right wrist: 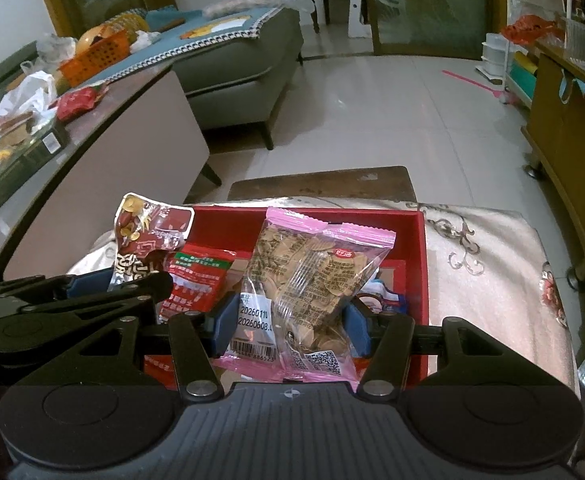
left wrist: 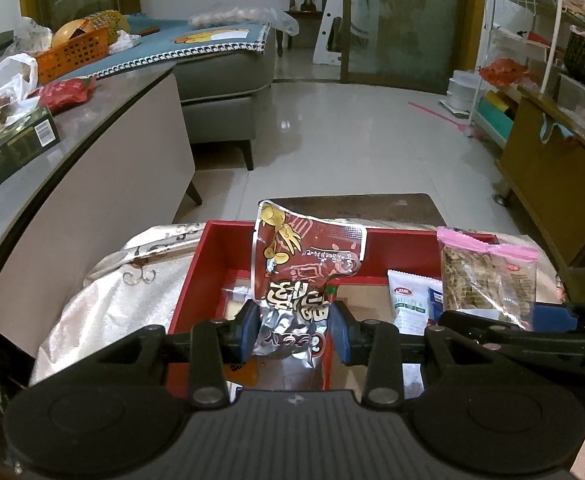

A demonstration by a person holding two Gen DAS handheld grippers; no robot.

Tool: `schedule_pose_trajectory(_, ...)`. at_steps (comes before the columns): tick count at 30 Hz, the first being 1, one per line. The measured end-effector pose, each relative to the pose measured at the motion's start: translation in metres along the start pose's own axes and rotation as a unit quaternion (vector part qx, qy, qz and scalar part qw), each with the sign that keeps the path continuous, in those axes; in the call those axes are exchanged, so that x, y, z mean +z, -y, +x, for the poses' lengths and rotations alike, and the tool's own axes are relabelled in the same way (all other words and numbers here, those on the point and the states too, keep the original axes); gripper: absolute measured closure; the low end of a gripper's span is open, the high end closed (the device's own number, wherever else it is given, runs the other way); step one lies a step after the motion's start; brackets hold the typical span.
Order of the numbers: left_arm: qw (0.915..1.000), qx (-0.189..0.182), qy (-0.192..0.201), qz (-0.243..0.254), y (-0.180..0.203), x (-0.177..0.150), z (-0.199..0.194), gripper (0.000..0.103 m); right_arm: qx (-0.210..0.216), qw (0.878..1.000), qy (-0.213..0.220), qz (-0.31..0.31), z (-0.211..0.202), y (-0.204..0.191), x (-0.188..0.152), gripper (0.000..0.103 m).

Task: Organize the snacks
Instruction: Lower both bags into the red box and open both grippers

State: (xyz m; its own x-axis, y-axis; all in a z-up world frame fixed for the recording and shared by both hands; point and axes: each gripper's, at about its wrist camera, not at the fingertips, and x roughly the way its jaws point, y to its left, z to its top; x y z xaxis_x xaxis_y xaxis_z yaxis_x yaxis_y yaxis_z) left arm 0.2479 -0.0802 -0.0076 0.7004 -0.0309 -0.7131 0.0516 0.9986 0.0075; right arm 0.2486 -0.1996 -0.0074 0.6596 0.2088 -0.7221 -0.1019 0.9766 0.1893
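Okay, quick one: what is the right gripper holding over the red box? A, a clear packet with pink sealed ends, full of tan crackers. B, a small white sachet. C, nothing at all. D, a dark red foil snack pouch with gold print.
A: the right gripper is shut on the clear packet with pink sealed ends above the red box; the left gripper holds the dark red foil pouch.

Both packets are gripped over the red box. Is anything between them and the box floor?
No lid or cover shows. Under the dark red packet lies a small clear wrapper; by the pink-edged packet, a red-green packet and blue-white packets already lie in the red box.
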Motion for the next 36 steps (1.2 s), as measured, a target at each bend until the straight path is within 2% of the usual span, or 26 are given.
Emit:
schedule_pose_trajectory(23, 0.9991, 0.011, -0.041, 0.006, 0.002, -0.006, 0.037, 0.068, -0.027, 0.999, -0.036, -0.007, 0.034, 0.000, -0.004, 0.039)
schedule_pose_trajectory(28, 0.9986, 0.020, -0.046, 0.016, 0.004, -0.007, 0.040, 0.062, -0.033, 0.998, -0.044, -0.004, 0.036, 0.002, -0.006, 0.036)
schedule_pose_trajectory(30, 0.9985, 0.026, -0.045, 0.018, 0.004, -0.007, 0.038, 0.052, -0.035, 0.998, -0.045, -0.004, 0.036, 0.003, -0.006, 0.035)
schedule_pose_trajectory(32, 0.9985, 0.031, -0.042, 0.018, 0.004, -0.007, 0.037, 0.047, -0.035, 0.998, -0.044, -0.002, 0.035, 0.004, -0.007, 0.035)
schedule_pose_trajectory(36, 0.9985, 0.027, -0.042, 0.020, 0.003, -0.008, 0.035, 0.044, -0.035, 0.998, -0.044, 0.000, 0.033, 0.008, -0.007, 0.033)
